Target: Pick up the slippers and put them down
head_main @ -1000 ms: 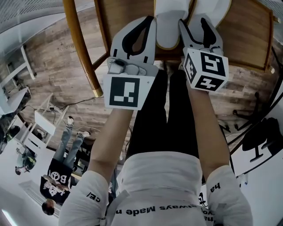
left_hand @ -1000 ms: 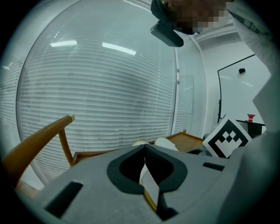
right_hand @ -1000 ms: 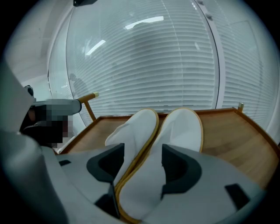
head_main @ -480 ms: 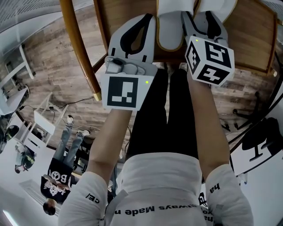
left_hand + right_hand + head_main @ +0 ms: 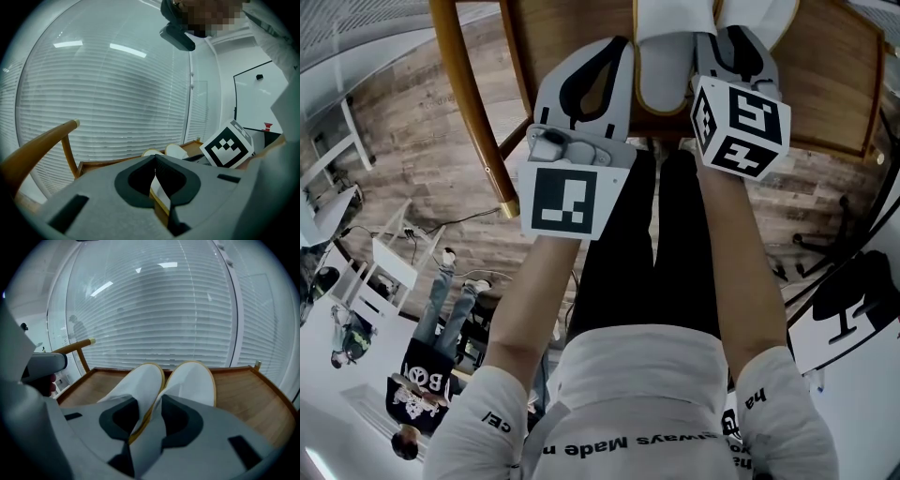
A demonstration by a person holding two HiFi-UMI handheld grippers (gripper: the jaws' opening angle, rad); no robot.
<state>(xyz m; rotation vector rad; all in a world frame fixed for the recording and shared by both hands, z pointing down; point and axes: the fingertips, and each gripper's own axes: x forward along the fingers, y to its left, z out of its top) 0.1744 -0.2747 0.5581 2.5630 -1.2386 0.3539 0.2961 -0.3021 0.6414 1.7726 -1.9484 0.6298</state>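
Editor: Slippers (image 5: 140, 380) first. Where do they sit?

Photographer: White pair, tan-rimmed, side by side and flat on the wooden surface (image 5: 248, 397). Heels at its near edge, toes toward the far edge by the blinds (image 5: 154, 319).

Editor: And the right claw (image 5: 149, 399)?

Photographer: Over the heel end, where the two inner rims meet. Its jaws have just been closing, and slipper material fills the gap between them. The pads appear to press on it, so I read it as clenched on the pair.

Editor: The left claw (image 5: 155, 157)?

Photographer: At the near edge, just beside the pair's outer rim, tips together. A pale sliver shows in the slit behind the tips; whether anything is pinched there cannot be told.

Editor: How far along?

Photographer: Early, by my reading. The grip looks made on the right, but nothing is off the wood yet. The lift is left, then the putting down.
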